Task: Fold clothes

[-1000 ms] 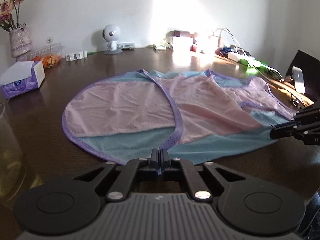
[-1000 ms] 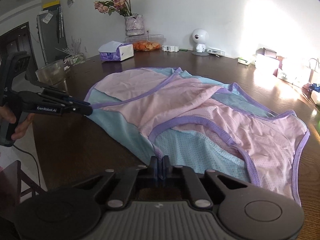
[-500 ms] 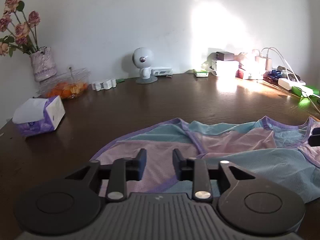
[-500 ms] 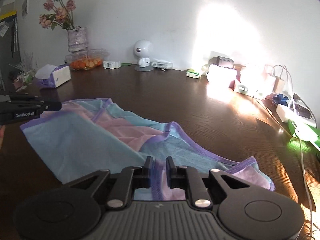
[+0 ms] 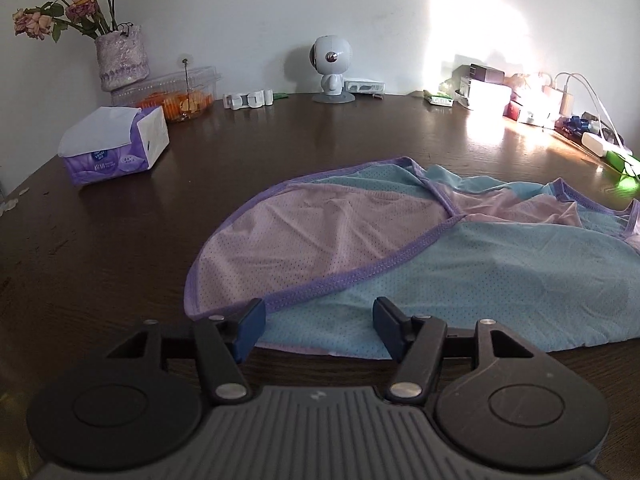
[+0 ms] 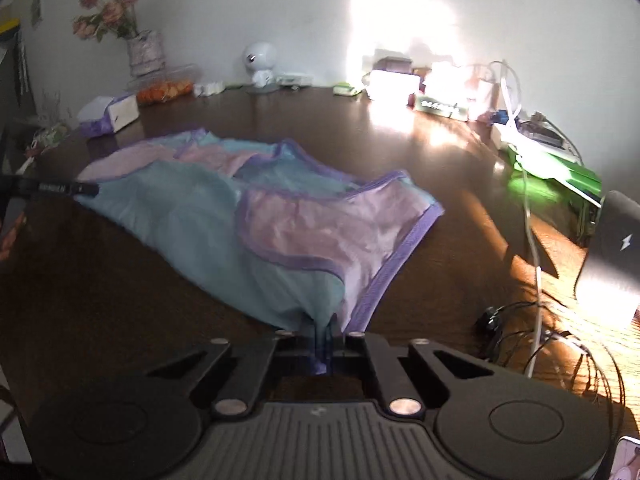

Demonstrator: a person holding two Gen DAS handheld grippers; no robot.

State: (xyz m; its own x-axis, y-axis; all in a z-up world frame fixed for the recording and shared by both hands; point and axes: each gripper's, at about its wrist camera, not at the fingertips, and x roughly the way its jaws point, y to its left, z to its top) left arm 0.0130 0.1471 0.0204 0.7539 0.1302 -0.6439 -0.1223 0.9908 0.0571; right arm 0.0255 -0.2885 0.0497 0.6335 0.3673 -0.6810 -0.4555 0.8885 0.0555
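While the left gripper is opening its jaws over the near hem of the garment, with no cloth pinched between its blue pads, the right gripper is clenched on a bunched corner of the same cloth. Pink, pale blue and trimmed in purple, the mesh garment lies folded over itself on the dark wooden table, well apart from the tissue box

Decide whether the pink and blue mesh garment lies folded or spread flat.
Folded: on the pink and blue mesh garment, a blue layer lies doubled over the pink panel.
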